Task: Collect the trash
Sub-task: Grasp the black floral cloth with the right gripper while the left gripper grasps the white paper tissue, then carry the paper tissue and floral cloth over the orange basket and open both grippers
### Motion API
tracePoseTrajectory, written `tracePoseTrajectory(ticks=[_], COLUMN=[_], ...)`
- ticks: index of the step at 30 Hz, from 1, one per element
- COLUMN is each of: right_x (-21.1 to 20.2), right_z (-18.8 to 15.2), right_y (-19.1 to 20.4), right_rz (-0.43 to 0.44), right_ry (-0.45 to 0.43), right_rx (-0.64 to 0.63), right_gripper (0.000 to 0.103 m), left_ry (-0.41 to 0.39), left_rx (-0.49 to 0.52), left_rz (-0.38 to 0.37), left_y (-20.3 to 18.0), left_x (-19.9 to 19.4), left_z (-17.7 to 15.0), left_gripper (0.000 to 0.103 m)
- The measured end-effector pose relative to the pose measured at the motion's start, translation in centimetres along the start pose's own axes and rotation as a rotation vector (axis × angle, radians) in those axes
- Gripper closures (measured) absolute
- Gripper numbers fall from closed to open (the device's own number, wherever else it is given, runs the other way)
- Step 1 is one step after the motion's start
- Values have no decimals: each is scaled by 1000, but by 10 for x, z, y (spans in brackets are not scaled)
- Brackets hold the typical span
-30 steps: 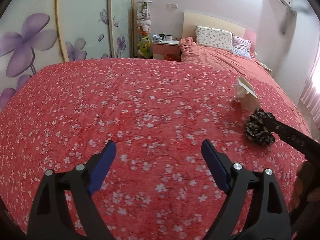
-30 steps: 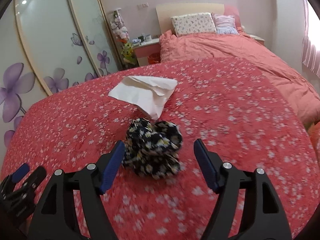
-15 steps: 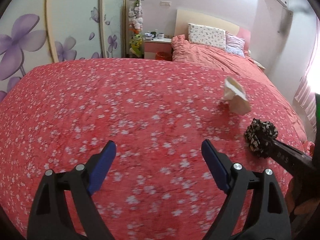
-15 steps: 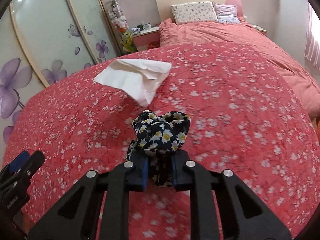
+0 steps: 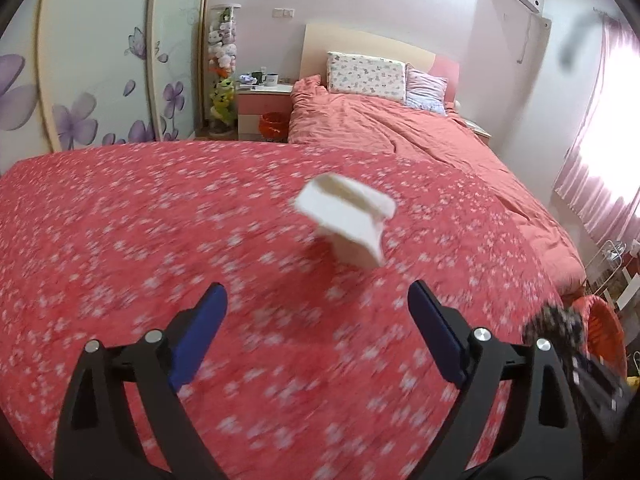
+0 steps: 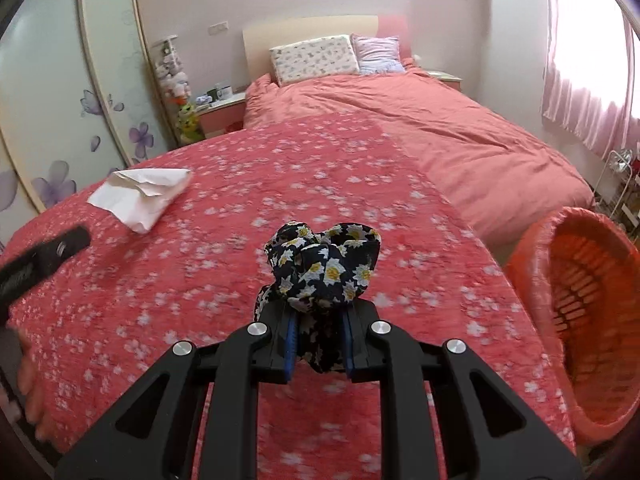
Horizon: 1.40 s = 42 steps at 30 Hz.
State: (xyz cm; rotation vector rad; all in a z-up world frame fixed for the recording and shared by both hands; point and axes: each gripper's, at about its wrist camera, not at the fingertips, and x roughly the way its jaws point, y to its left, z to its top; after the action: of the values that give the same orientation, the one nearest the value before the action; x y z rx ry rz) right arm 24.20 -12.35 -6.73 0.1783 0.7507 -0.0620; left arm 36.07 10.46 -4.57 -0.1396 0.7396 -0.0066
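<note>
Two tongs over red floral bedspread (image 5: 120,216); left tongs (image 5: 316,312) agape, empty, right tongs (image 6: 318,340) clamping flowered cloth (image 6: 324,264)

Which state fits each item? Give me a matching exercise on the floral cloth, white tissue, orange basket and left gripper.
1 floral cloth
2 white tissue
3 orange basket
4 left gripper

A stands beside the bed
B open, holding nothing
C clamped in the right gripper
D lies loose on the red bedspread

Pairs: 1-C, 2-D, 3-A, 4-B
</note>
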Motion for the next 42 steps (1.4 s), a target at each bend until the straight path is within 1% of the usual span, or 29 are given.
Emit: tracePoseTrajectory(ticks=[4,7,11,12,13,15,16,19,21,22,24,27,31,34,38,42], right_x=[-1,0,0,0,0,-1,-1,-1,-1,-1,-1,-2,-7,-15,-31,-55], right_z=[0,-1,-2,-2,-2,-2,-3,-4,-4,-4,-4,-4,-4,-3,-1,0], right_y=[-13,-18,-21,-21,-22,-24,-23,-25,-27,-27,-28,-27,-28,-29,-31,-35], right_rz=[10,21,32,33,35,39,40,42,43,43,40,35,31,34,42,60], right_ry=[-2,3,5,5,5,6,6,9,12,14,16,14,9,-2,-31,-70], right_rx=[24,34,39,40,40,39,38,38,43,46,52,48,48,56,64,76], right_gripper=[86,86,86,86,86,86,86,86,86,86,86,86,86,86,86,86], left_ry=[9,8,4,7,11,29,35,50,56,61,55,50,34,18,-10,-35], left_rx=[-35,-55,-23,-10,0,11,12,34,53,55,69,82,81,82,103,130], left_rz=[16,20,64,74,80,77,74,78,72,56,57,51,56,56,49,50], left_y=[-11,-13,-23,-25,-26,-27,-27,-27,-27,-27,-29,-30,-25,-24,-25,-32], left_x=[25,36,50,55,59,67,69,77,80,81,81,78,68,53,24,-9], left_z=[17,24,28,29,30,32,33,31,31,30,30,28,27,26,22,16], left_gripper=[13,13,14,15,18,27,29,40,55,59,67,72,74,74,74,74])
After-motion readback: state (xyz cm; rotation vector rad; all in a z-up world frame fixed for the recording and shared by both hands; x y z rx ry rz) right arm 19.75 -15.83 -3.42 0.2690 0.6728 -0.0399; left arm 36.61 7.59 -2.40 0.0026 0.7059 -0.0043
